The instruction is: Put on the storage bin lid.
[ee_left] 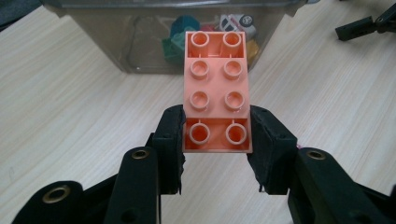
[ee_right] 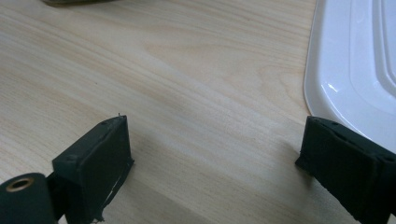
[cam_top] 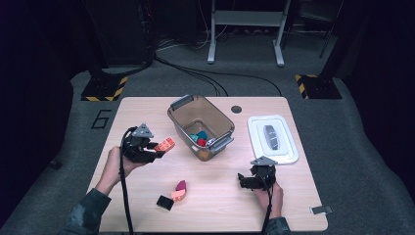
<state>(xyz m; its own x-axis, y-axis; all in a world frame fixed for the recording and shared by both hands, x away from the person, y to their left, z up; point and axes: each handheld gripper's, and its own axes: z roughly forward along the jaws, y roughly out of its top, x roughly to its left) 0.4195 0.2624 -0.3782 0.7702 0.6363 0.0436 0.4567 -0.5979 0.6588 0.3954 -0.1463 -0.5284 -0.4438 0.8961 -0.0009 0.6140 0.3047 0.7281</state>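
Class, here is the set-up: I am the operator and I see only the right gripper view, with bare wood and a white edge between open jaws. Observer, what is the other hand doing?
Observer: The left gripper is shut on an orange brick, held off the table.
Operator: Where is it pointing?
Observer: Toward the clear bin, which already holds a few small toys.
Operator: Is anything left on the table to collect?
Observer: Yes, a black block and a pink and magenta piece lie near the front edge, between the two hands.
Operator: And that white edge beside me?
Observer: It is the bin's lid, lying flat just beyond the right gripper.
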